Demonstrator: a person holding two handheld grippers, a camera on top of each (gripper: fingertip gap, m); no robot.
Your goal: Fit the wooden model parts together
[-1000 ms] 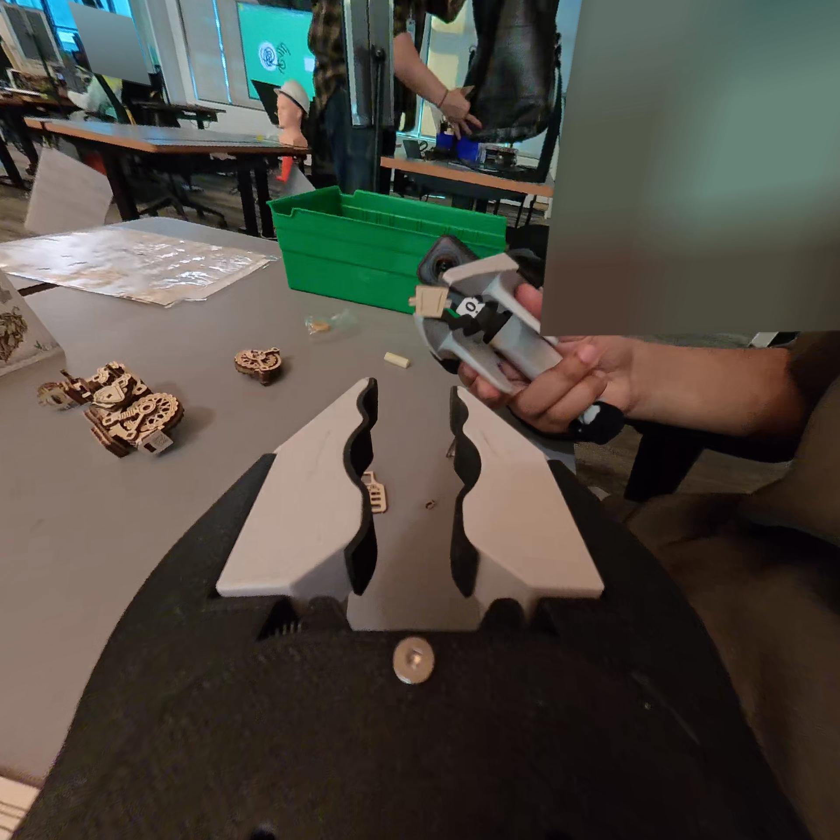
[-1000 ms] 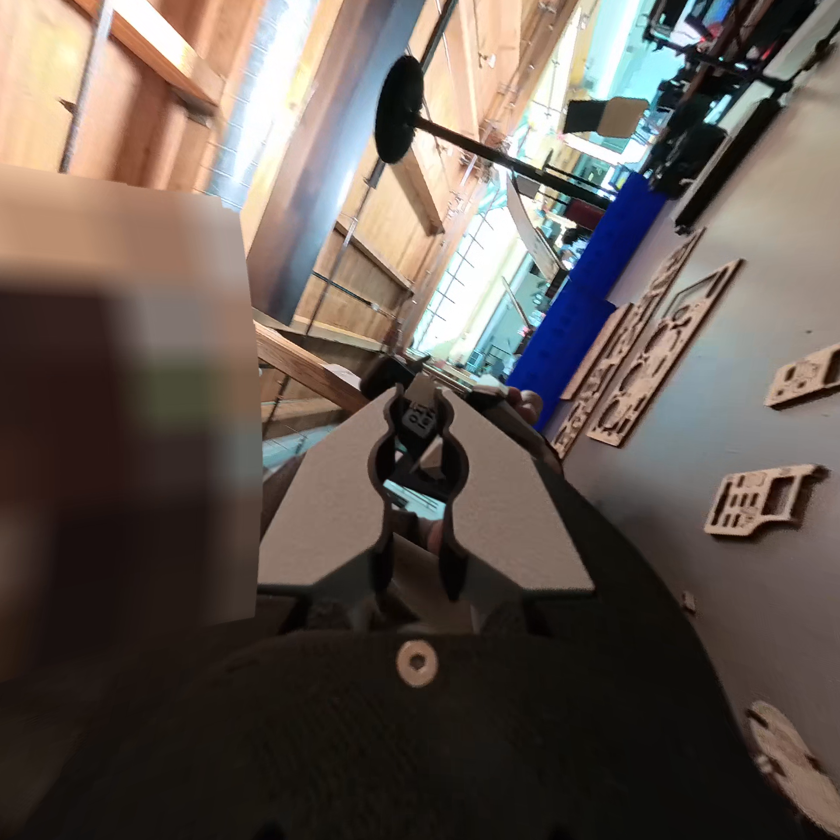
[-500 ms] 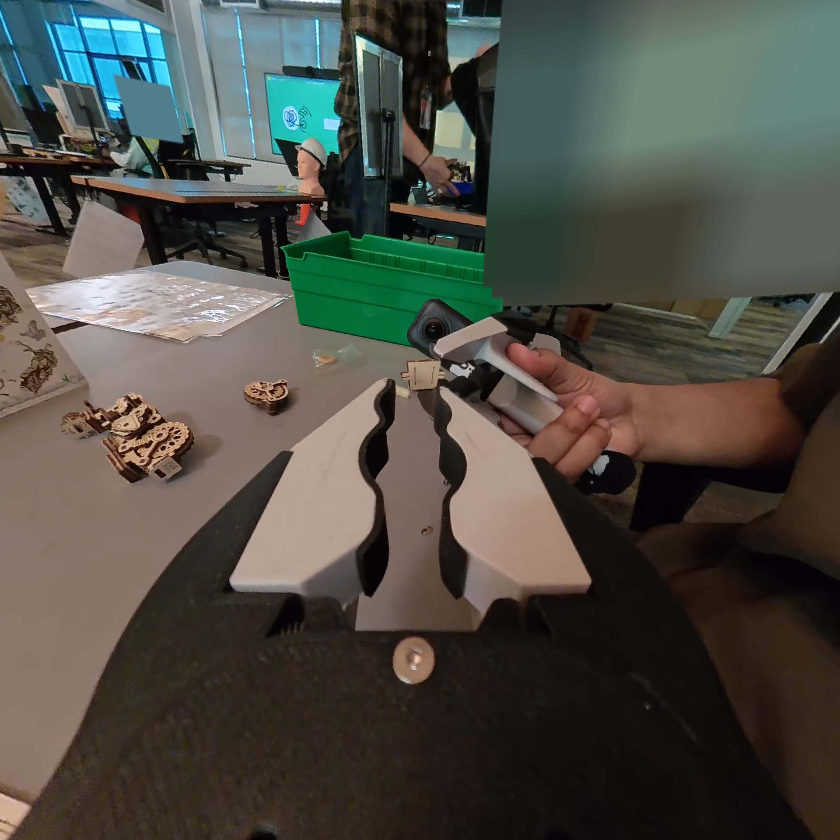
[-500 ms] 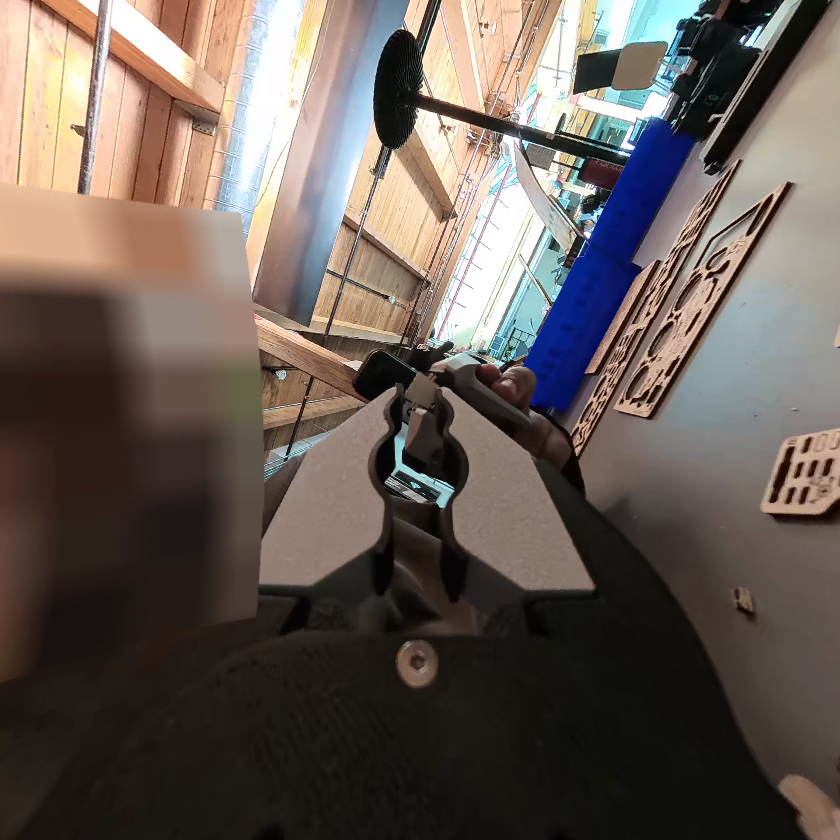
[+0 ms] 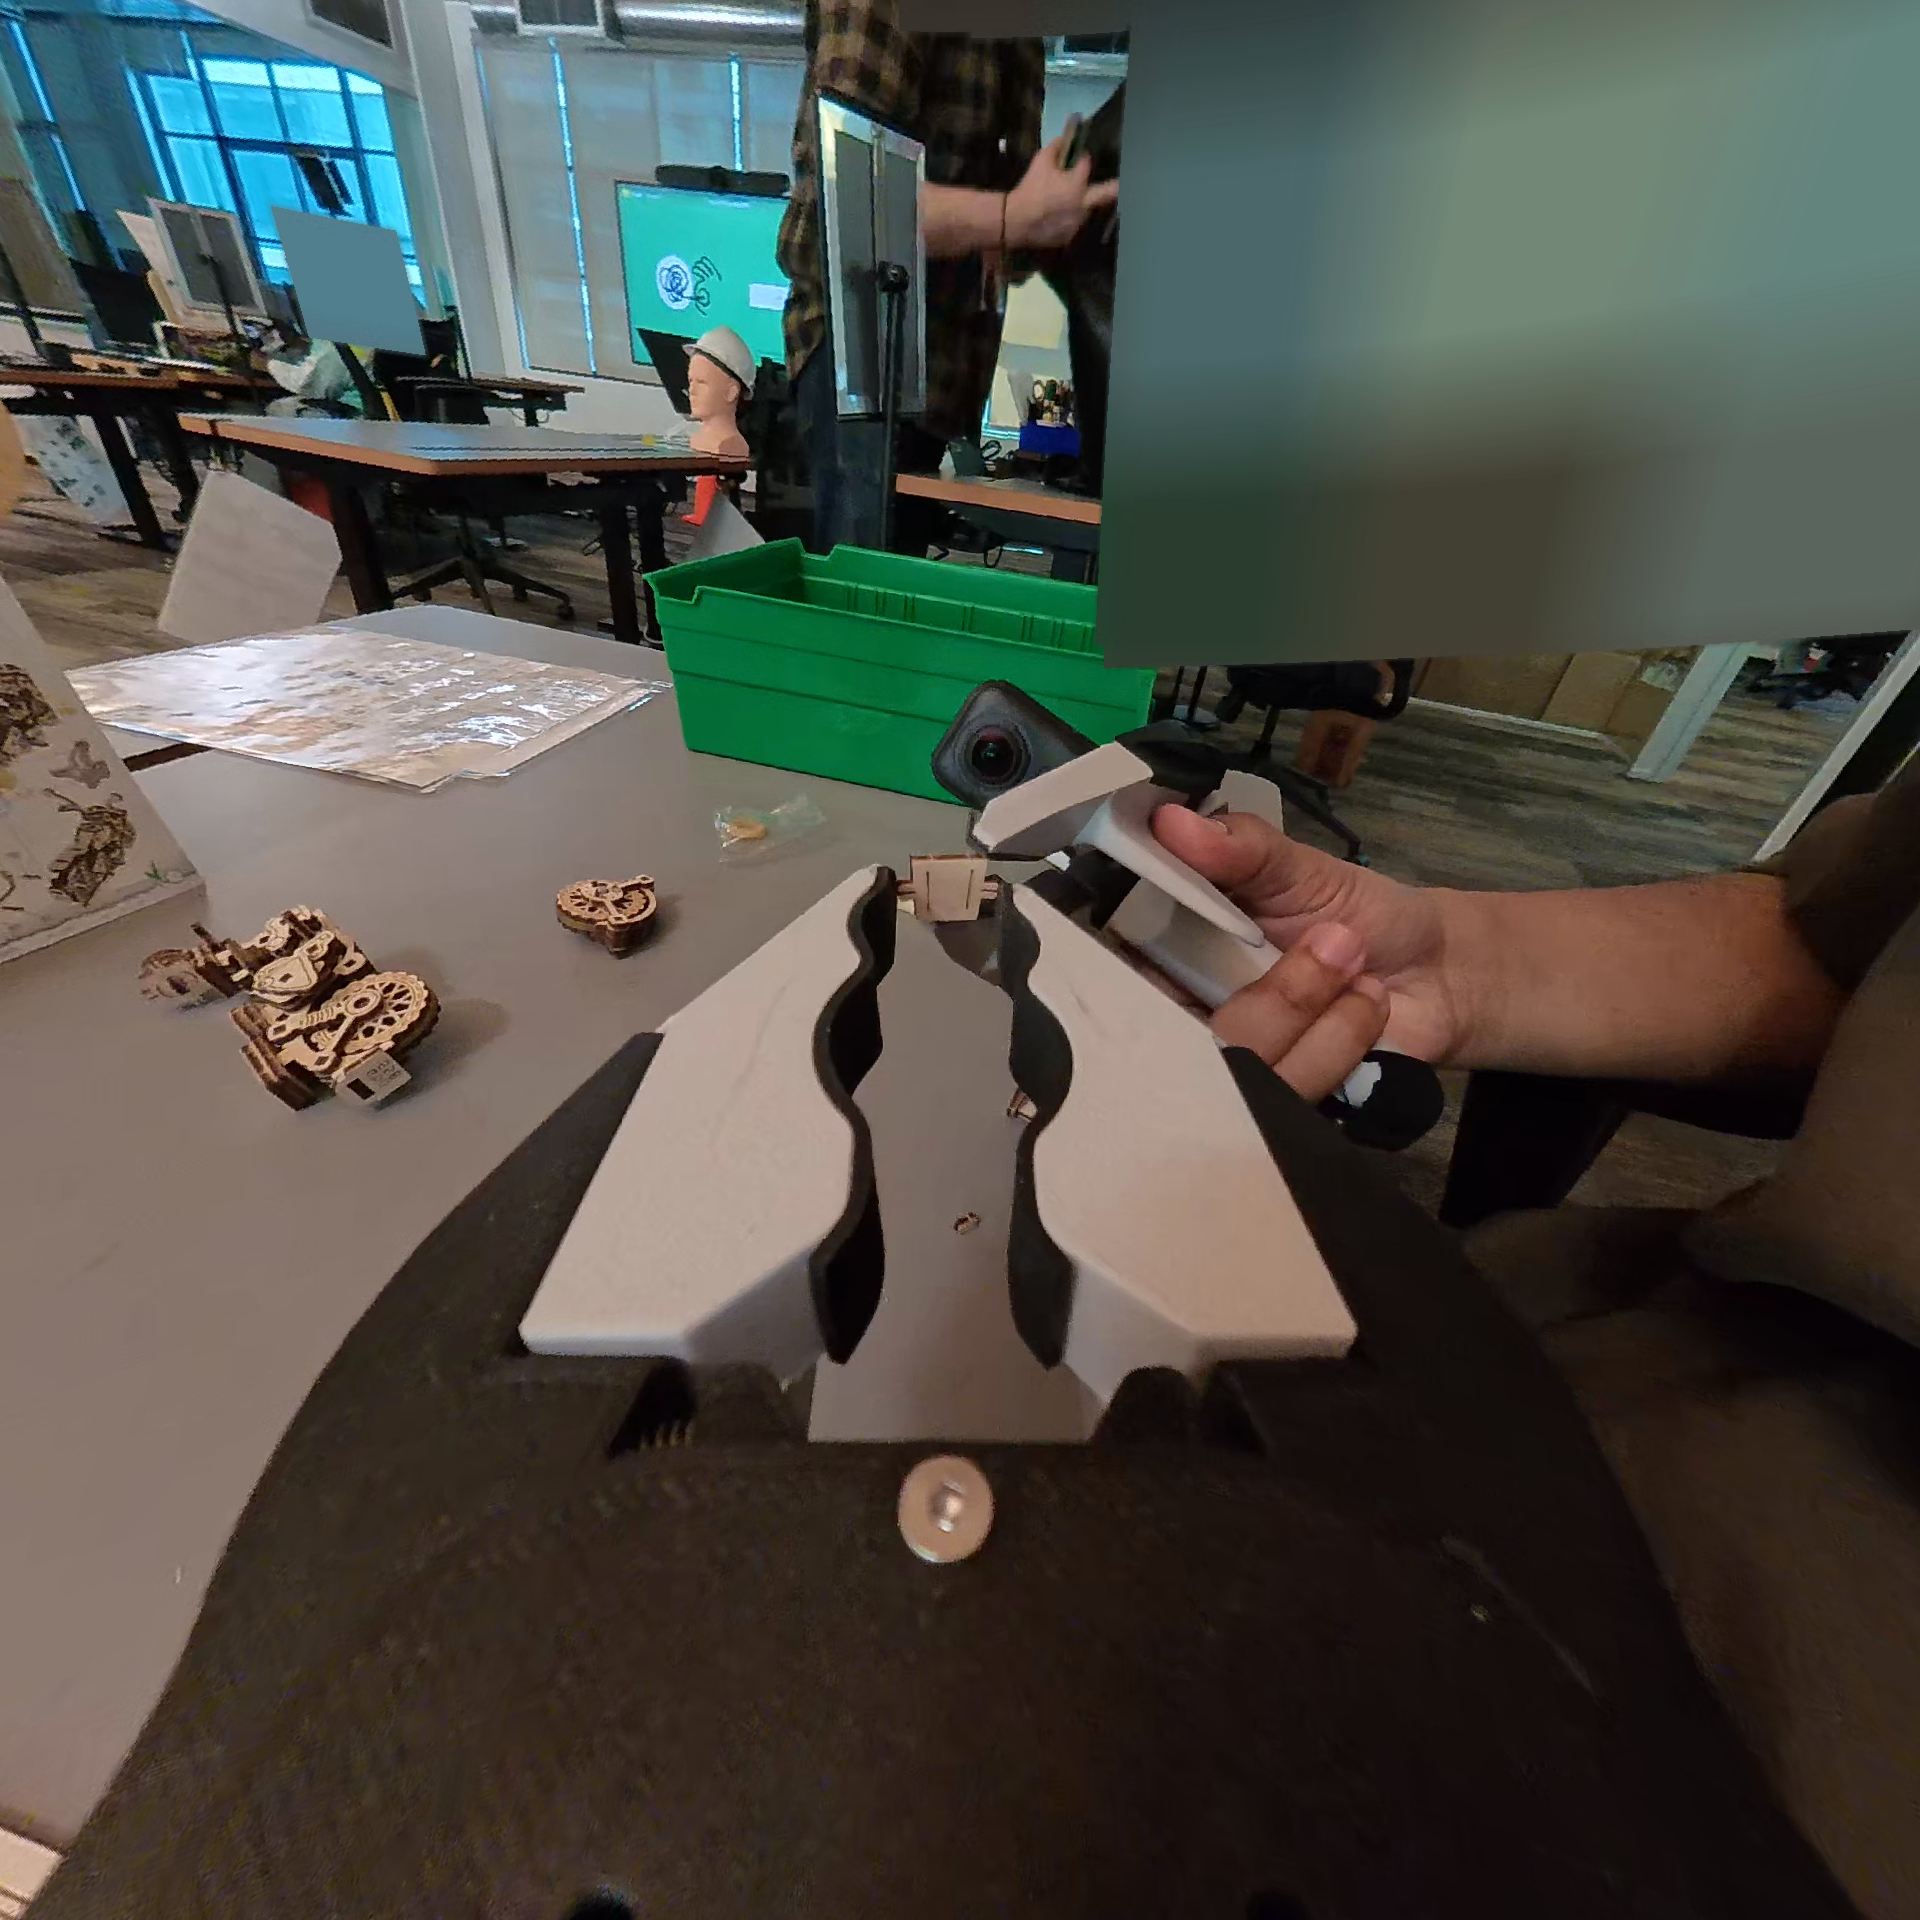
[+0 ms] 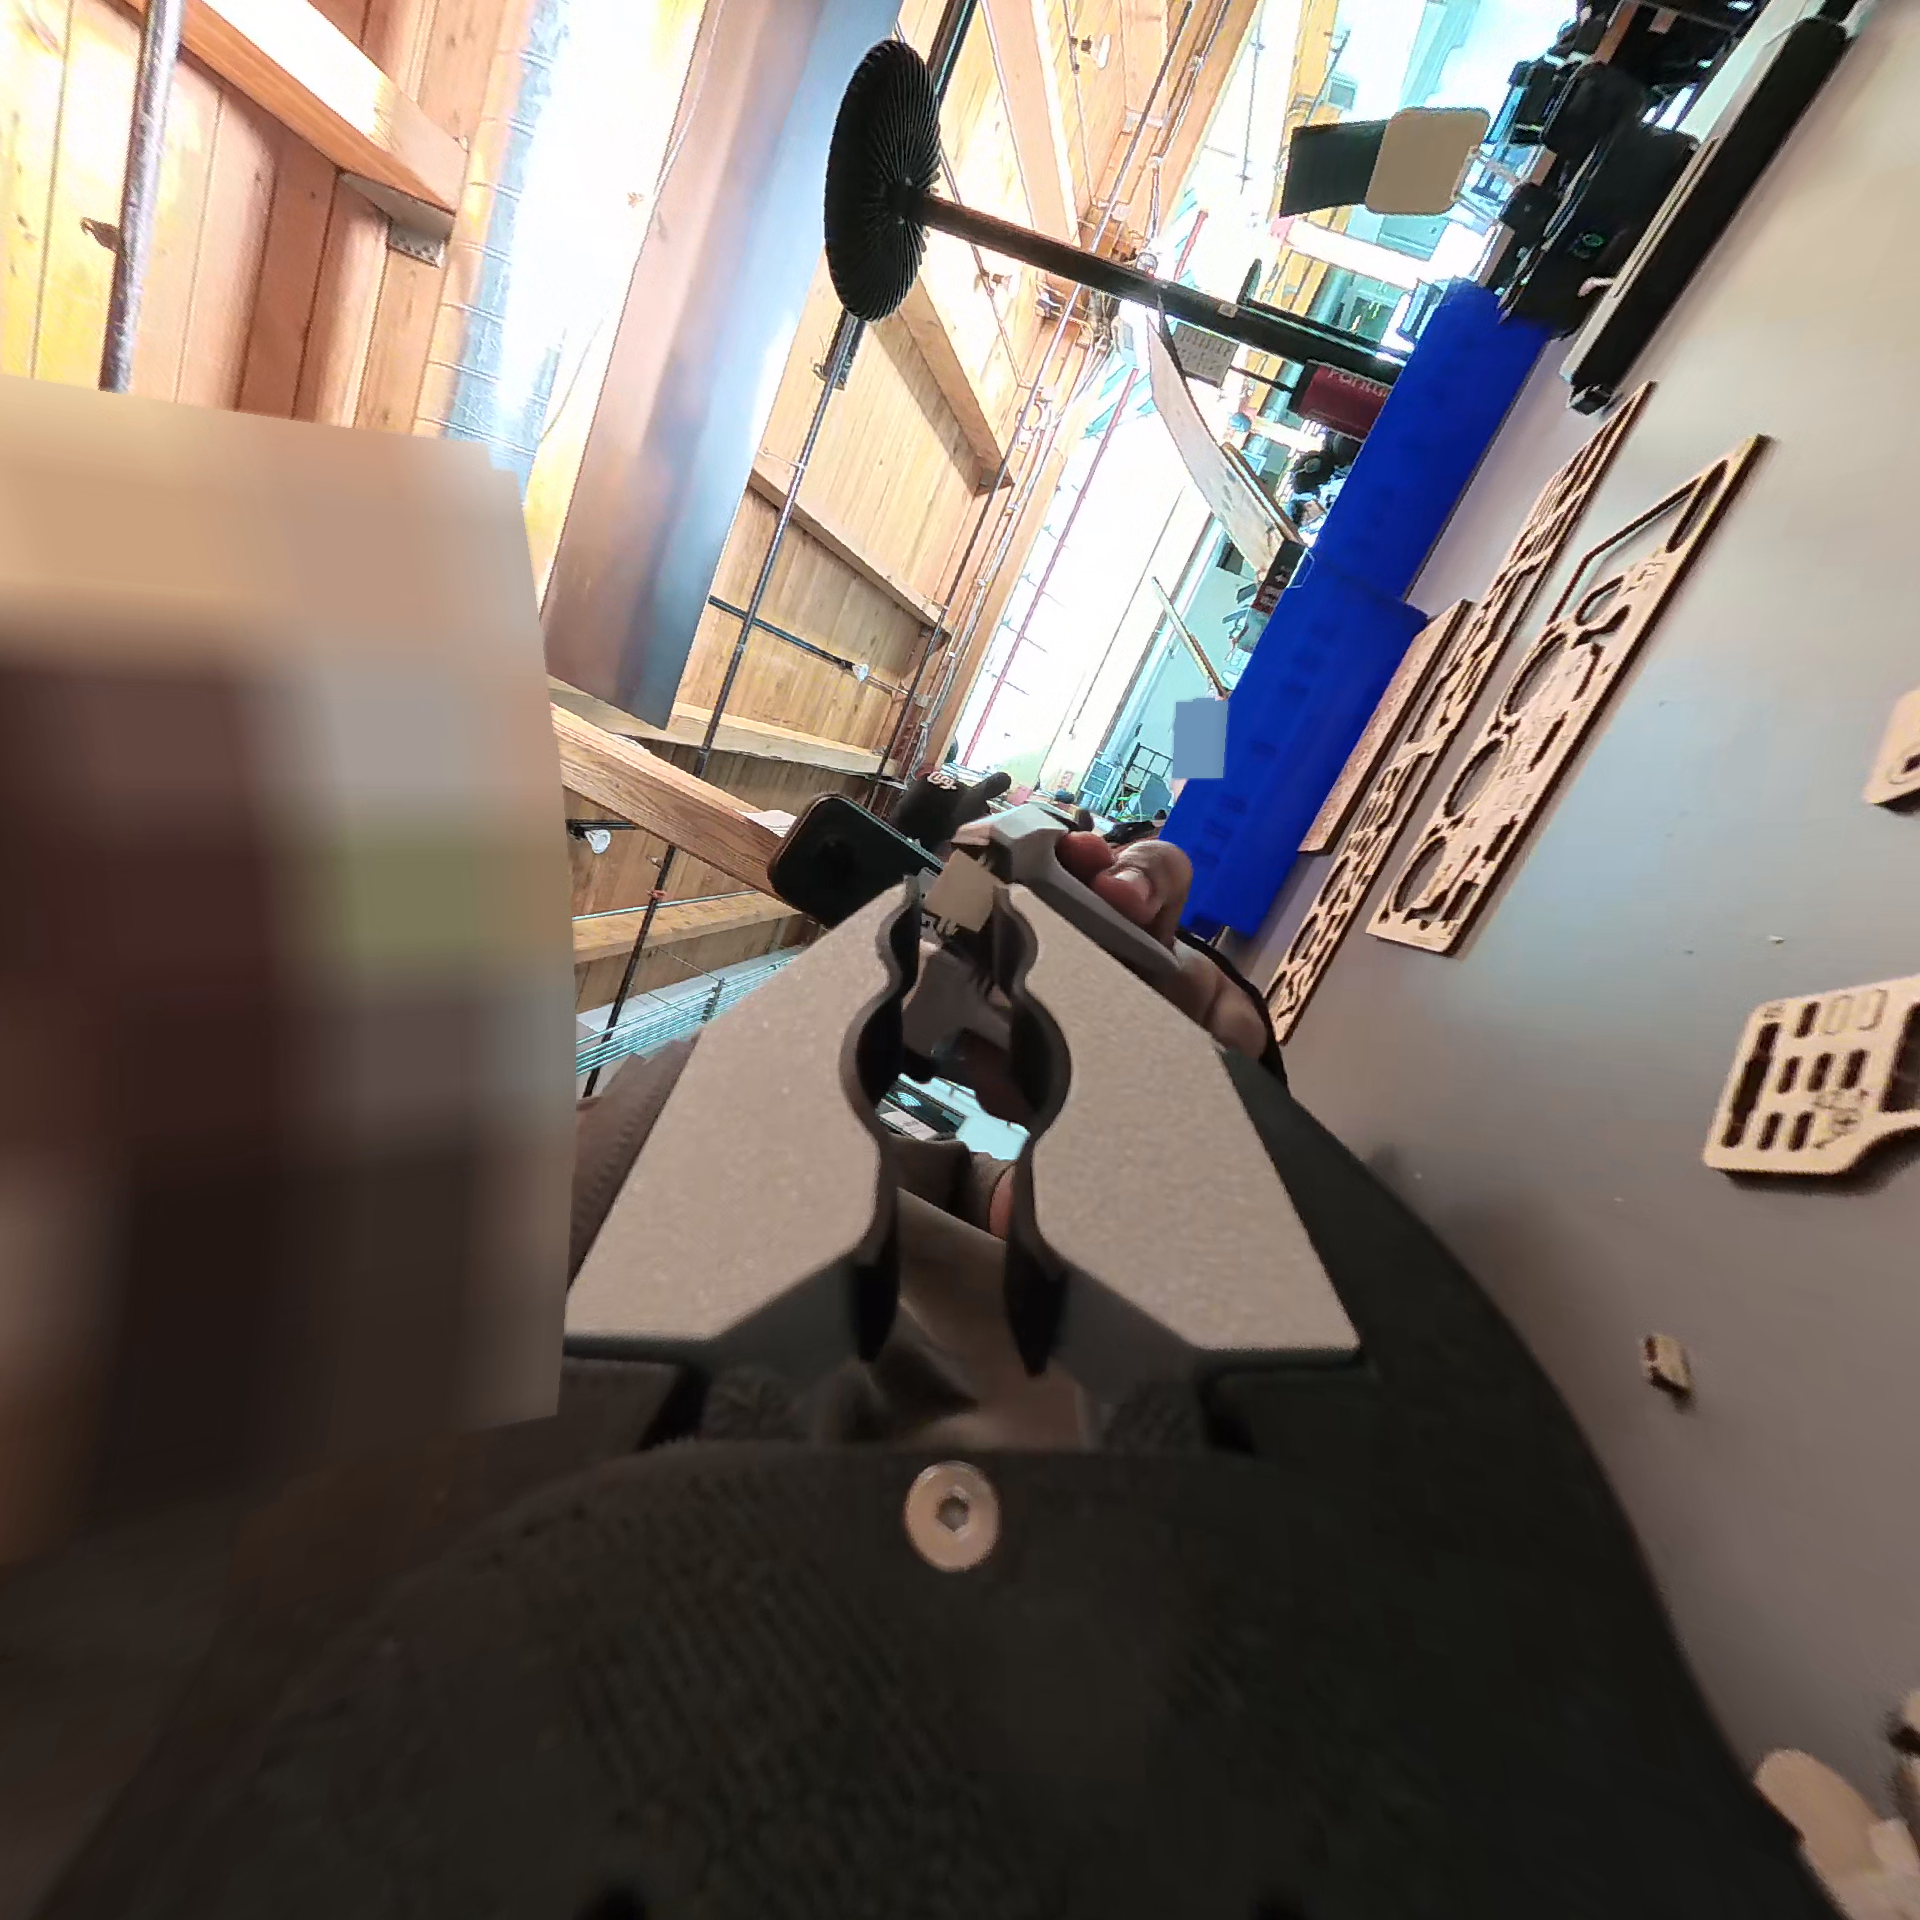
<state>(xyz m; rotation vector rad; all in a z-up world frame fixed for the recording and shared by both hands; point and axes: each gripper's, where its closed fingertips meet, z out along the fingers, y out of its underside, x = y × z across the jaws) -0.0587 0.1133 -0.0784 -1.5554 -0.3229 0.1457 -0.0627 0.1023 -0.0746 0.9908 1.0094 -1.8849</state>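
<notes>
My right gripper (image 6: 956, 902) is shut on a small flat wooden part (image 6: 958, 896) at its fingertips. In the left wrist view the right gripper (image 5: 995, 871) comes in from the right in a person's hand and holds that wooden part (image 5: 945, 888) right between my left gripper's fingertips. My left gripper (image 5: 948, 902) is open to about the part's width. Its left tip touches the part's edge. A built wooden gear model (image 5: 332, 1013) and a smaller gear piece (image 5: 608, 909) lie on the grey table (image 5: 312, 1195) to the left.
A green bin (image 5: 883, 665) stands behind the grippers, with a shiny plastic sheet (image 5: 353, 701) to its left and a small clear bag (image 5: 764, 821) in front. Punched wooden sheets (image 6: 1507, 748), a part frame (image 6: 1818, 1081) and blue bins (image 6: 1320, 707) show in the right wrist view. People stand beyond the table.
My left gripper has narrowed and moved up to the right gripper. The wooden part, earlier held clear of it, now sits between the left fingertips.
</notes>
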